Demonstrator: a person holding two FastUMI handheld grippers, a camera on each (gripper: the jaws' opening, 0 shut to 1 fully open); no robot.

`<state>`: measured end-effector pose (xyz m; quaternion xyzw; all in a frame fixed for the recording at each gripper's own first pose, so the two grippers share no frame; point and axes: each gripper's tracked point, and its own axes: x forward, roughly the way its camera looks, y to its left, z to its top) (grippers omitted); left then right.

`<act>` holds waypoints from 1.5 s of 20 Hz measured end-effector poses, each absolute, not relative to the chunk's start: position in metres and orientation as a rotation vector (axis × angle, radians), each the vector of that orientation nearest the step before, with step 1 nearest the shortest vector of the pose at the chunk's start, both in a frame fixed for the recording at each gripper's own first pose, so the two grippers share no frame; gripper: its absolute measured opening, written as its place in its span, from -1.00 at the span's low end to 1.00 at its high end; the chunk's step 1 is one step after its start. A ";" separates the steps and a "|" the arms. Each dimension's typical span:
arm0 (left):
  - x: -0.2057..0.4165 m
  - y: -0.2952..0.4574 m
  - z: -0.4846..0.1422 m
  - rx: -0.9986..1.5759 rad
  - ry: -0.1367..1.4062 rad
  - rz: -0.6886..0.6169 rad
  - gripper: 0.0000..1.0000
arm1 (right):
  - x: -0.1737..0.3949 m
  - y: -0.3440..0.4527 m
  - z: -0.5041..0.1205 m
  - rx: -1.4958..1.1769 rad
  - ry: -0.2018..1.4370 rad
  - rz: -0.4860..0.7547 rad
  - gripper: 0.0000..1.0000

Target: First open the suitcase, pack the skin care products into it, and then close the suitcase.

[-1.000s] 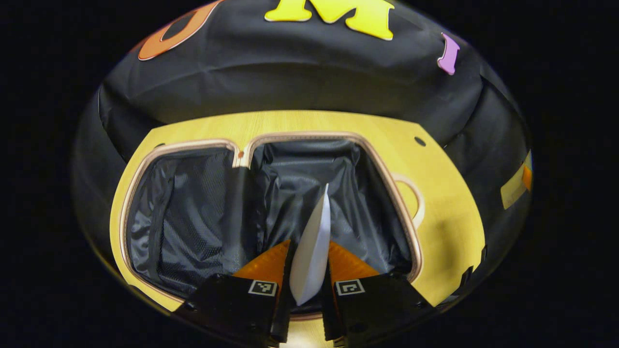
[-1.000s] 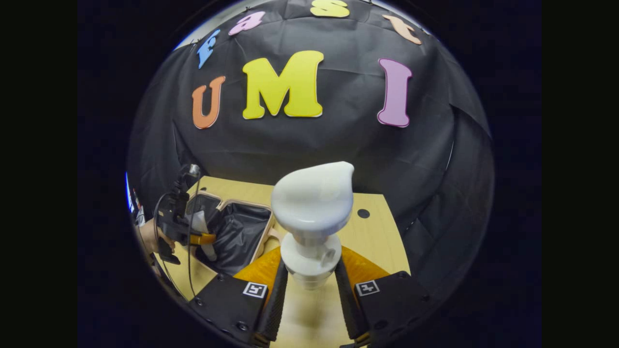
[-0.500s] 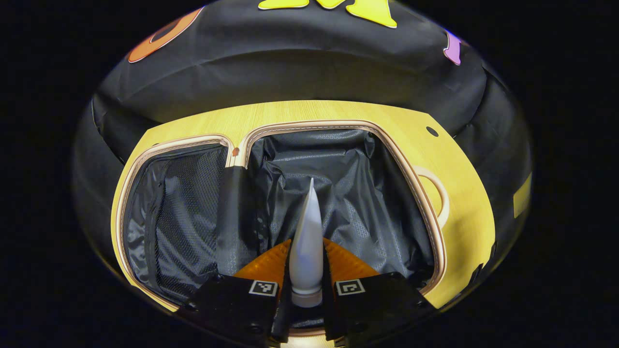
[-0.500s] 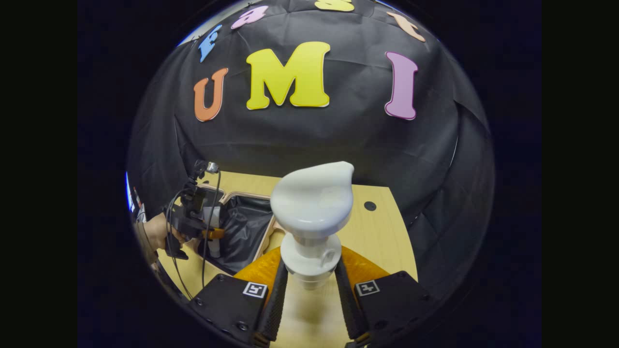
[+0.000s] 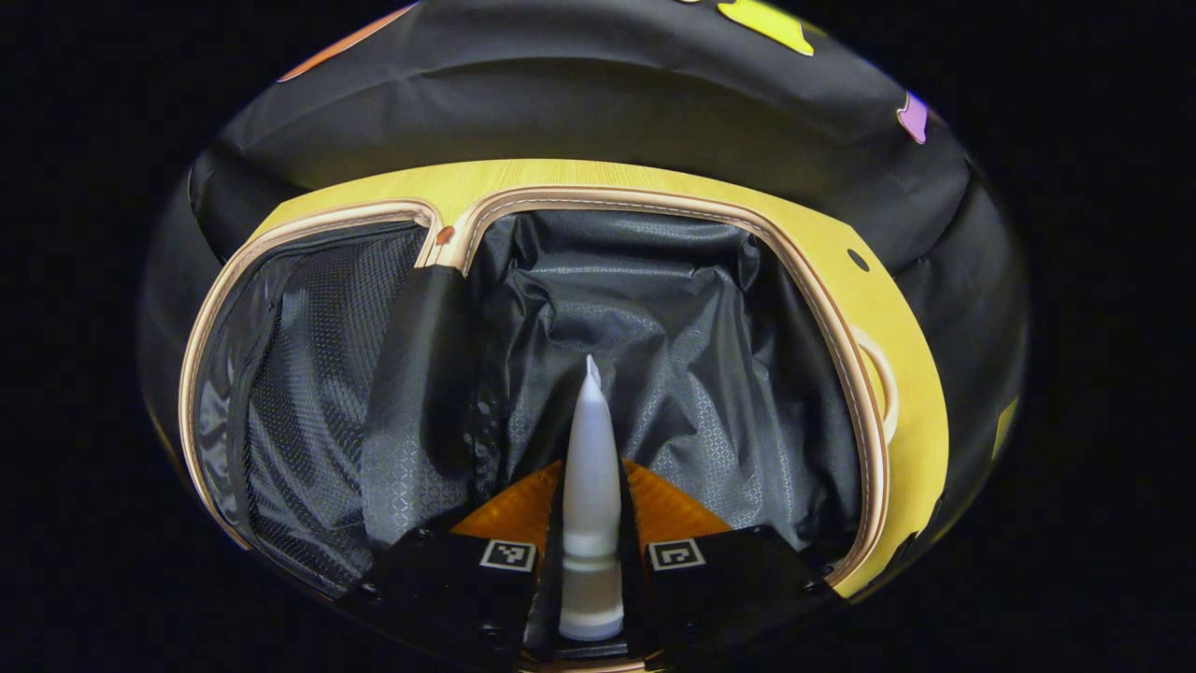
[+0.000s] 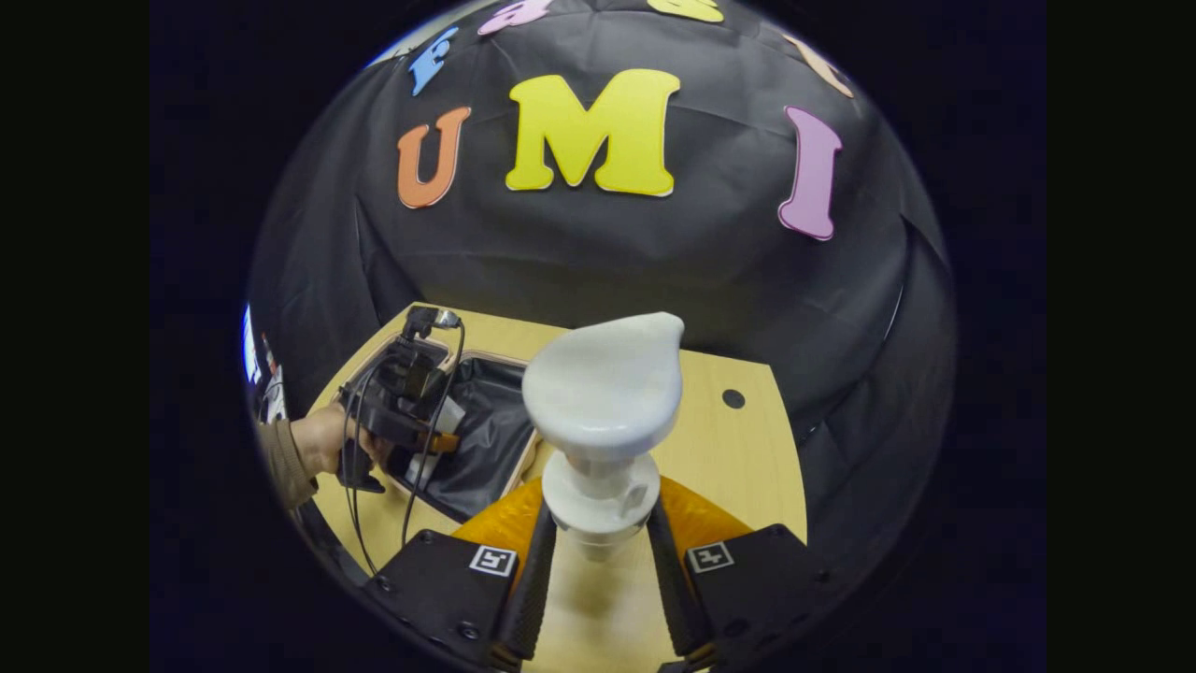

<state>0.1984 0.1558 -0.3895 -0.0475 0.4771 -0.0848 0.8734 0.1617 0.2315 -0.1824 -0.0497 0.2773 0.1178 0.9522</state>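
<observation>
While the suitcase lies open: the packing step is in hand, judged from the two products held and none yet seen lying on the lining.

Tube: a white tube (image 5: pixel 590 467) is pinched between the fingers of the left gripper (image 5: pixel 590 570), cap end toward the camera, crimped end pointing forward and down over the right-hand half of the case; it appears not yet set down.

Left gripper: closed narrow on the tube, both fingers pressing its sides; in the right gripper view it (image 6: pixel 439 439) hangs over the case, held by a hand (image 6: pixel 322 439) in a brown sleeve.

Pump bottle: a white pump bottle (image 6: pixel 603 411) stands upright in the right gripper (image 6: pixel 598 561); both fingers clamp its neck under the collar; it sits over the bare table, beside the case and apart from it.

Suitcase: the suitcase (image 5: pixel 846 346) lies flat, both halves showing dark lining; the left half carries a mesh cover, the right half crumpled fabric; a tan rim runs round each.

Table: the yellow wooden table (image 6: pixel 738 467) bears the case toward its left.

Next move: likely lowering the tube onto the lining and parting the fingers; the bottle then needs carrying leftward over the rim; closing comes last.
</observation>
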 end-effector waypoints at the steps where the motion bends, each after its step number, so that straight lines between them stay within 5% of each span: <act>1: 0.199 0.155 -0.387 -0.107 0.983 -0.178 -0.17 | 0.163 0.239 -0.188 -0.104 0.580 0.258 -0.02; 3: 0.197 0.149 -0.384 -0.137 0.972 -0.191 -0.34 | 0.174 0.257 -0.194 -0.118 0.598 0.296 -0.02; 4: 0.193 0.147 -0.382 -0.146 0.979 -0.201 0.08 | 0.180 0.267 -0.196 -0.120 0.605 0.310 -0.06; 6: 0.188 0.142 -0.373 -0.144 0.967 -0.230 0.08 | 0.192 0.288 -0.196 -0.107 0.617 0.336 -0.02; 7: 0.187 0.145 -0.365 -0.128 0.940 -0.228 0.41 | 0.196 0.300 -0.195 -0.101 0.619 0.358 -0.02; 8: 0.186 0.150 -0.354 -0.114 0.903 -0.222 0.29 | 0.201 0.312 -0.194 -0.098 0.622 0.378 -0.02; 9: 0.184 0.155 -0.341 -0.106 0.860 -0.219 0.60 | 0.208 0.323 -0.193 -0.094 0.620 0.392 -0.02; 10: 0.180 0.160 -0.326 -0.106 0.814 -0.221 0.62 | 0.216 0.334 -0.189 -0.088 0.617 0.398 -0.02; 12: 0.173 0.176 -0.294 -0.096 0.704 -0.205 1.00 | 0.227 0.354 -0.192 -0.079 0.625 0.412 -0.02; 19: 0.124 0.223 -0.202 -0.011 0.426 -0.138 0.99 | 0.229 0.419 -0.265 -0.145 0.763 0.462 -0.02; 30: 0.062 0.269 -0.123 0.028 0.131 -0.057 0.98 | 0.198 0.440 -0.339 -0.055 1.021 0.339 -0.02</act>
